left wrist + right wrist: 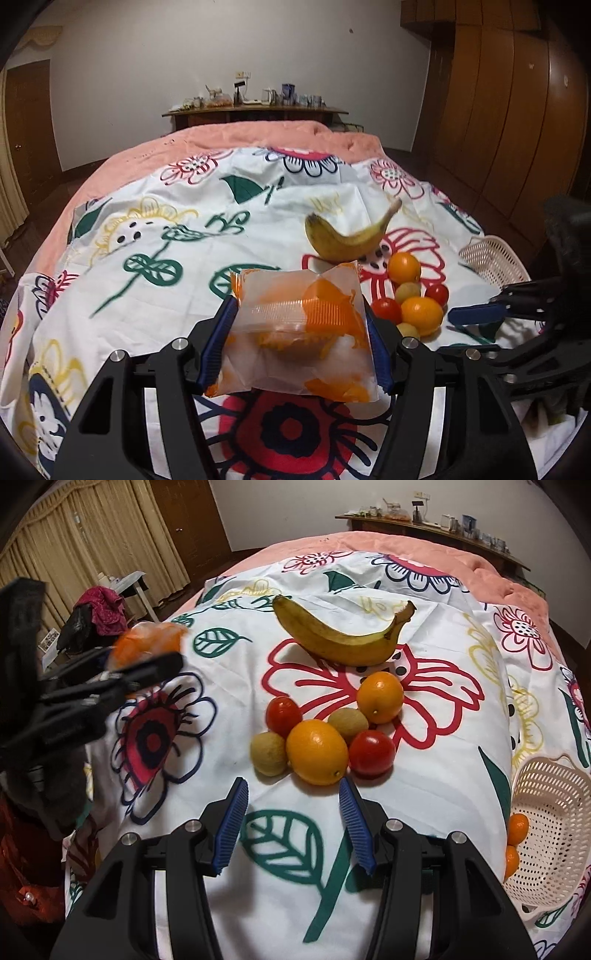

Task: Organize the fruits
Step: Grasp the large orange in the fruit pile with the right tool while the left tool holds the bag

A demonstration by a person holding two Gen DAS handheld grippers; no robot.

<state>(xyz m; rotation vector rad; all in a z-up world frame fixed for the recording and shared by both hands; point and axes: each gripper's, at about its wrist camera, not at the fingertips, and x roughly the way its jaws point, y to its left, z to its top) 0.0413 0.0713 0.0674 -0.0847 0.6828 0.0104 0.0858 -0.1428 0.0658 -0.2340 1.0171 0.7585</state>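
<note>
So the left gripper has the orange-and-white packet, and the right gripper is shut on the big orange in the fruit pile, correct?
Not quite. The right gripper is open and holds nothing, short of the big orange, as the right wrist view shows. The left gripper does have the orange-and-white packet.

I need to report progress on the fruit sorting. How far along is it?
Early. Done: two small oranges already lie in the white basket. In hand: the left gripper has its jaws closed on a wrapped orange packet; the right gripper is open and empty. Left: the banana, two oranges, two tomatoes and two greenish fruits lie on the floral sheet.
</note>
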